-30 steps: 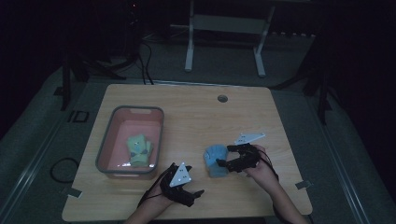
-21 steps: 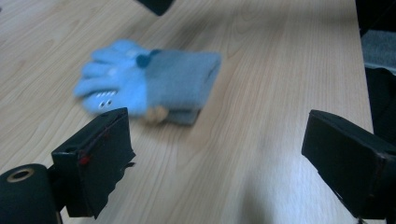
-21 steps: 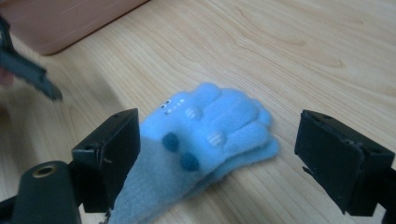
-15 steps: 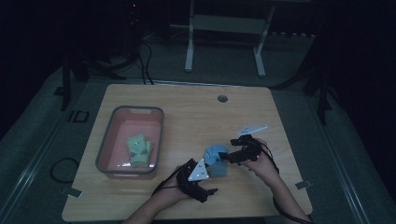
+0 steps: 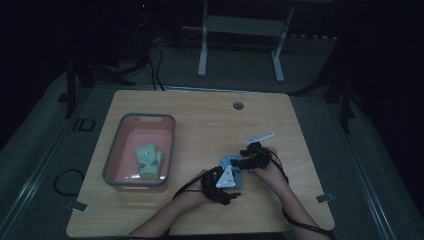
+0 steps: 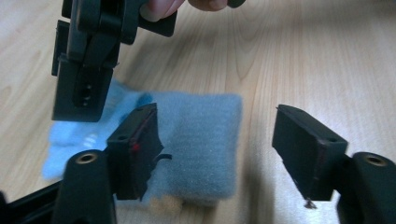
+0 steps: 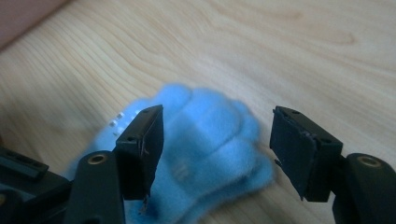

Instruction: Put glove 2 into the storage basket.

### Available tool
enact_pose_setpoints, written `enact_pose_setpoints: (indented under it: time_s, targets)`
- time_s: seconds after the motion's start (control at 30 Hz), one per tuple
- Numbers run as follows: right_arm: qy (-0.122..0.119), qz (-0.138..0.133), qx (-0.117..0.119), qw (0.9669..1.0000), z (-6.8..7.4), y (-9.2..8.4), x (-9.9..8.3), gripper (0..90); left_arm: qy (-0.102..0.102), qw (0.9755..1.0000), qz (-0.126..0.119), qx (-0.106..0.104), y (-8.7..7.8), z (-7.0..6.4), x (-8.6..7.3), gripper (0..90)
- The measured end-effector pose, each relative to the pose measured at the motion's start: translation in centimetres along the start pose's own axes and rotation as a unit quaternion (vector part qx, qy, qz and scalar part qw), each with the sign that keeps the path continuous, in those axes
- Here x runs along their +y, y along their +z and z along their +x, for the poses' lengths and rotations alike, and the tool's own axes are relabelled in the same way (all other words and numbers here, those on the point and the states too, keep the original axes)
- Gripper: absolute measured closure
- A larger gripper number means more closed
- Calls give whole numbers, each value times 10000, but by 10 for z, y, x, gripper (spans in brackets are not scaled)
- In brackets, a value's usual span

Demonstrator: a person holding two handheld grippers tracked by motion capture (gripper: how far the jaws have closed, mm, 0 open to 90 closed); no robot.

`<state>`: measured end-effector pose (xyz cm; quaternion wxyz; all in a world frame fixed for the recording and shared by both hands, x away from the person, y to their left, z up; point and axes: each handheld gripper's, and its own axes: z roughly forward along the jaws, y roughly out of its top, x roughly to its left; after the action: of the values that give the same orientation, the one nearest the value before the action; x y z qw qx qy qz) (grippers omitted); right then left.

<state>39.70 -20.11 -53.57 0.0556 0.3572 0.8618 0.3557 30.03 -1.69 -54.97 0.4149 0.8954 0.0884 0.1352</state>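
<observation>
Largely hidden in the high view under both grippers, with just a blue-grey patch showing: the blue glove (image 5: 231, 162), flat on the table (image 5: 210, 125) right of the pink bin (image 5: 113, 165) with its green glove (image 5: 149, 161). Astride the grey cuff end, the left gripper (image 6: 215, 140), jaws apart, closing lately, pads off the cloth; astride the fluffy finger end, the right gripper (image 7: 217, 149), likewise apart and closing, grip not made. Since a second ago, drawn in from the left, the left gripper, now against the glove.
</observation>
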Motion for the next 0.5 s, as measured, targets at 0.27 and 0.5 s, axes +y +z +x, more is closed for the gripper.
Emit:
enact_pose_setpoints:
  time_s: [0.27, 0.5]
  targets:
    - [-161, 153, -211, 9995, 3, 8, -10, 339, 217, 9996, 177, 45, 7, 2, -5, 413]
    - [-357, 173, -10, 9992, 7, 7, -11, 589, 168, 9992, 322, 181, 12, 2, -5, 476]
